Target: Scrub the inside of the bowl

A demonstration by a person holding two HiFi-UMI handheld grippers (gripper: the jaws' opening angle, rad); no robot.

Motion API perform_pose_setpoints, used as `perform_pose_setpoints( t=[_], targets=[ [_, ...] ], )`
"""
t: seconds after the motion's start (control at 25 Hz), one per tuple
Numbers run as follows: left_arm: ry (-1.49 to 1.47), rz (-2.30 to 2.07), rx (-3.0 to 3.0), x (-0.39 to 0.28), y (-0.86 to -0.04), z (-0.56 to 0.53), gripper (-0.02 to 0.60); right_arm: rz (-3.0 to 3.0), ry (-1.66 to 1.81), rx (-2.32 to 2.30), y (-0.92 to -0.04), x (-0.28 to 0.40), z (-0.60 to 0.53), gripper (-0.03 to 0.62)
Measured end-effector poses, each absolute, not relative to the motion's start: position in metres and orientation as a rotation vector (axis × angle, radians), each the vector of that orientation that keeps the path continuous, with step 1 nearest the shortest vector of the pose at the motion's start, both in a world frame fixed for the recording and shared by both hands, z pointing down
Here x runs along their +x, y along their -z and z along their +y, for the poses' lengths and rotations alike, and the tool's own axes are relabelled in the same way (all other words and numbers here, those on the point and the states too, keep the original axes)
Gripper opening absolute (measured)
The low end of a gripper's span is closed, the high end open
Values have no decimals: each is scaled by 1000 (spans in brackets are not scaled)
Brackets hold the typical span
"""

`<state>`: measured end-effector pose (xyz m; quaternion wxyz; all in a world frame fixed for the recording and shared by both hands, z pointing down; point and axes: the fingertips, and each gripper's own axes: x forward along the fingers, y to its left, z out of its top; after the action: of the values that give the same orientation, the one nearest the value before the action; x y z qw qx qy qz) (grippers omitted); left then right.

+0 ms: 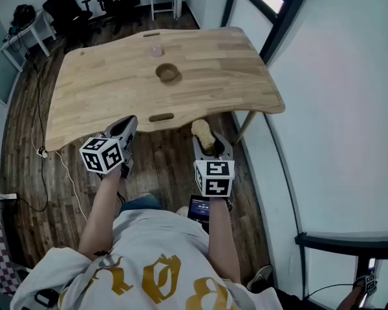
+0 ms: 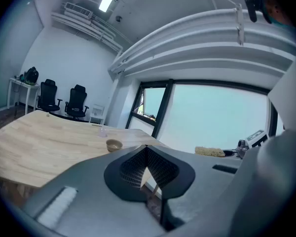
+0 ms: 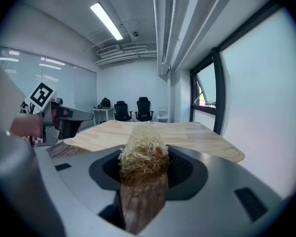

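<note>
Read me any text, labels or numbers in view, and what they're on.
Shirt: large gold ornate letters, cut off by the frame edge, not surely readable.
Small screen under the right forearm: too small to read.
Left cube and right cube: black-and-white square patterns, no words.
Table, bowl, scrubber: no text.
</note>
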<state>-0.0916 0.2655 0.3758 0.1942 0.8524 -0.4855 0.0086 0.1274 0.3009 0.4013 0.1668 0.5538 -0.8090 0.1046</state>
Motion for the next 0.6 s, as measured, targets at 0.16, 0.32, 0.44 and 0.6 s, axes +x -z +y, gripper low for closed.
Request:
perform_pose_setpoints(
  t=[0.16, 0.32, 0.44, 0.6],
  targets=[
    [-75, -1399, 2378, -87, -387, 270, 2, -2283, -281, 1582, -406, 136, 312, 195],
    [-138, -1457, 2426, -80, -388, 268, 2, -2260, -274, 1615, -405, 148, 311, 195],
    [-84, -1467, 2421, -81, -387, 261, 2, -2274, -270, 1605, -407, 148, 307, 195],
    [-69, -1484, 2396, -81, -392, 241, 2, -2345, -344, 1577, -407, 147, 293, 196]
  ],
)
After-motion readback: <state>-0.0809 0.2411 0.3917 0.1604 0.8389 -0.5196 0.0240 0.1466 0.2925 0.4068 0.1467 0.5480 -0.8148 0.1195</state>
